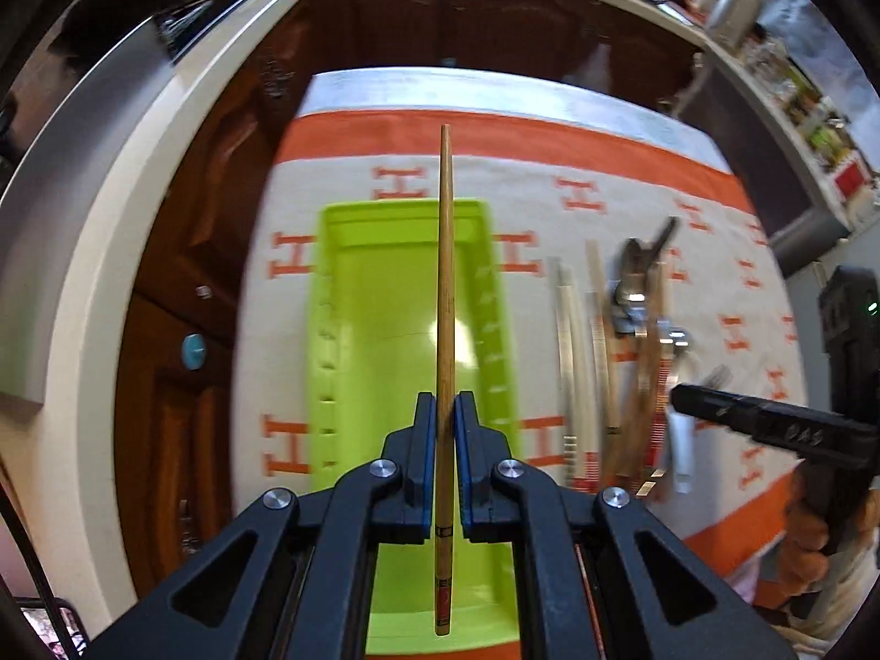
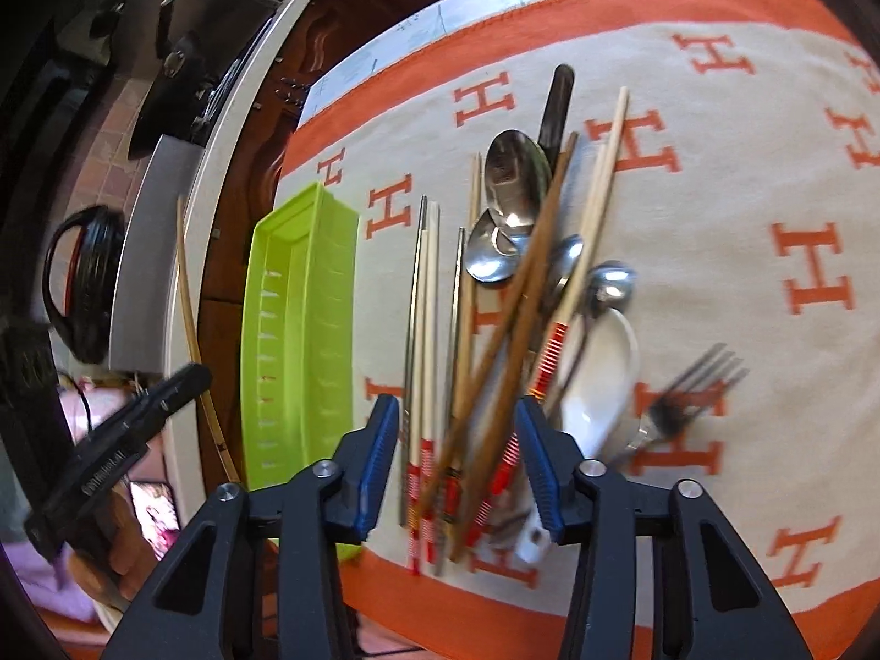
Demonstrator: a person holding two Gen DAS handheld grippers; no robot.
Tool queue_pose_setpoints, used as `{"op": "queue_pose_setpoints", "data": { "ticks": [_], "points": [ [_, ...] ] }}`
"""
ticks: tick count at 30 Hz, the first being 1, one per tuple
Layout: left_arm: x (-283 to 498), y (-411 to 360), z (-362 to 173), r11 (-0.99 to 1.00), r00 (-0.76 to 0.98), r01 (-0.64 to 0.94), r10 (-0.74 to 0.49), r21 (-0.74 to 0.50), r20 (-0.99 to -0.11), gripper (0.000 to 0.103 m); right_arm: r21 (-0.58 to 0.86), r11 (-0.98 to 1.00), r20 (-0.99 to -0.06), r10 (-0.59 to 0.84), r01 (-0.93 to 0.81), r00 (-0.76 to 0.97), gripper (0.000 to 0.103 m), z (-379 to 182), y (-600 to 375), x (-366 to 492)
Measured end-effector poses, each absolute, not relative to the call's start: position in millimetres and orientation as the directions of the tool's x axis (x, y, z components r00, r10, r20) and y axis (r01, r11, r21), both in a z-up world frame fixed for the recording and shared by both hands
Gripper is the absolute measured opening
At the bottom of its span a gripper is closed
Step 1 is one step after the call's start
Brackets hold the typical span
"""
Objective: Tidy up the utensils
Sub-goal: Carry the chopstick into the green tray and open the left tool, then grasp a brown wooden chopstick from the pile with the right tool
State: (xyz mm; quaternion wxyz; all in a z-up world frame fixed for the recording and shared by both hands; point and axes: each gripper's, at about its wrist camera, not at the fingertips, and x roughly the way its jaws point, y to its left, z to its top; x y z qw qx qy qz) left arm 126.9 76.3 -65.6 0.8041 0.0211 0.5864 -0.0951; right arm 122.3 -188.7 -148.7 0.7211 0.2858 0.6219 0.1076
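Observation:
My left gripper (image 1: 445,412) is shut on a wooden chopstick (image 1: 445,275) and holds it lengthwise above the empty green tray (image 1: 352,286). The same chopstick (image 2: 190,297) and the left gripper (image 2: 165,396) show at the left of the right wrist view, beside the tray (image 2: 300,330). My right gripper (image 2: 456,440) is open above the pile of utensils (image 2: 517,286): chopsticks, metal spoons, a white ceramic spoon (image 2: 599,379), a fork (image 2: 687,390) and a black-handled knife (image 2: 555,104). The right gripper (image 1: 715,407) also shows over the pile in the left wrist view.
The table is covered by a beige cloth with an orange border (image 2: 770,192). A white counter edge (image 1: 137,220) and dark wooden cabinets (image 1: 209,165) lie past the table's left side. A black kettle (image 2: 82,280) stands on the counter.

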Motion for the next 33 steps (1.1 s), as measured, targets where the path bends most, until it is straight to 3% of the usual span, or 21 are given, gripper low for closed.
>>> {"op": "queue_pose_setpoints", "data": {
  "ticks": [10, 13, 15, 17, 19, 22, 33],
  "points": [
    [138.8, 91.1, -116.6, 0.993, 0.245, 0.111, -0.075, -0.049, -0.967, 0.005, 0.524, 0.794, -0.851, 0.503, 0.308, 0.152, 0.033, -182.3, -177.9, 150.4],
    [135.6, 89.2, -115.5, 0.995, 0.274, 0.097, -0.062, -0.037, -0.960, 0.026, 0.500, 0.808, -0.865, 0.481, 0.312, 0.141, 0.033, -186.0, -168.8, 156.7],
    [132.1, 88.3, -109.3, 0.996, 0.310, 0.084, -0.057, -0.033, -0.949, 0.048, 0.479, 0.819, -0.877, 0.463, 0.316, 0.130, 0.033, -187.9, -164.4, 160.5],
    [125.6, 87.7, -99.7, 0.997, 0.362, 0.072, -0.050, -0.025, -0.931, 0.054, 0.444, 0.836, -0.895, 0.432, 0.323, 0.111, 0.032, -192.5, -154.8, 167.0],
    [119.2, 87.1, -90.9, 0.998, 0.401, 0.057, -0.037, -0.015, -0.915, 0.057, 0.412, 0.849, -0.910, 0.404, 0.329, 0.096, 0.028, -196.5, -148.7, 169.6],
    [109.9, 88.7, -81.6, 0.999, 0.440, 0.037, -0.037, -0.024, -0.897, 0.058, 0.361, 0.870, -0.931, 0.355, 0.337, 0.083, 0.013, -203.8, -136.5, 174.4],
    [80.6, 104.0, -75.3, 0.997, 0.474, -0.026, -0.052, -0.073, -0.879, 0.062, 0.340, 0.877, -0.940, 0.308, 0.339, 0.147, 0.010, -193.5, -140.3, 162.3]
  ]
}}
